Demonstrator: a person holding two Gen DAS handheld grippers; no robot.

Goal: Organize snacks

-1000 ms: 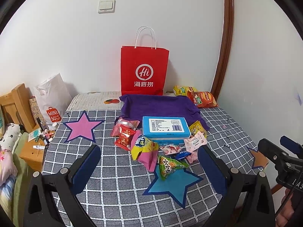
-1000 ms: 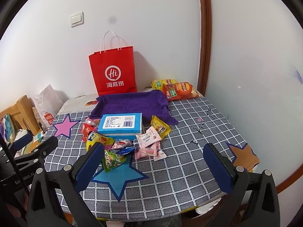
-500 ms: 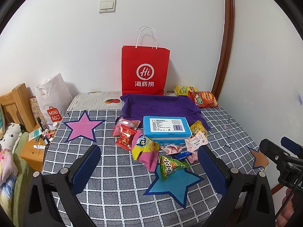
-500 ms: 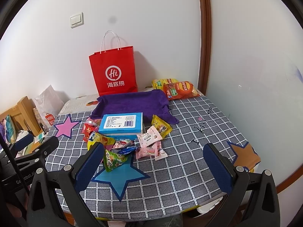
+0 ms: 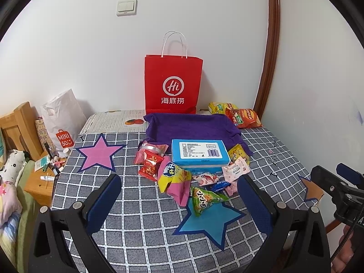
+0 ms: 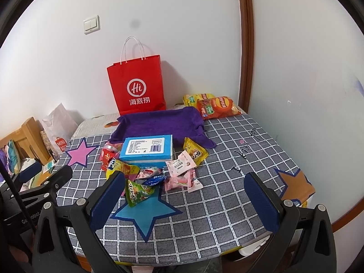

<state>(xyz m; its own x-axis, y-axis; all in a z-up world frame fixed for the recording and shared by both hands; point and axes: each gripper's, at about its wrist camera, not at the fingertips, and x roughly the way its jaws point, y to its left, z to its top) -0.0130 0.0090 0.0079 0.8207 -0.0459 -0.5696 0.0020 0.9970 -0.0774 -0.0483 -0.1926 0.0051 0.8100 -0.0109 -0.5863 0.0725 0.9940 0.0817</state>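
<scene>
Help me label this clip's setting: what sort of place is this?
Most likely a home bedroom: a wooden headboard with bedding beside the cloth-covered table, shopping bags against the wall, and a light switch.

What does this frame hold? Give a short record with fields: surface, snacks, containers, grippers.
surface: table under a grey checked cloth with star patches
snack pile: blue box ringed by small packets, green triangular pack on the blue star
far snacks: two chip bags at the back right corner
containers: purple cloth tray, red paper bag behind it
left gripper: open, holds nothing
right gripper: open, holds nothing
</scene>
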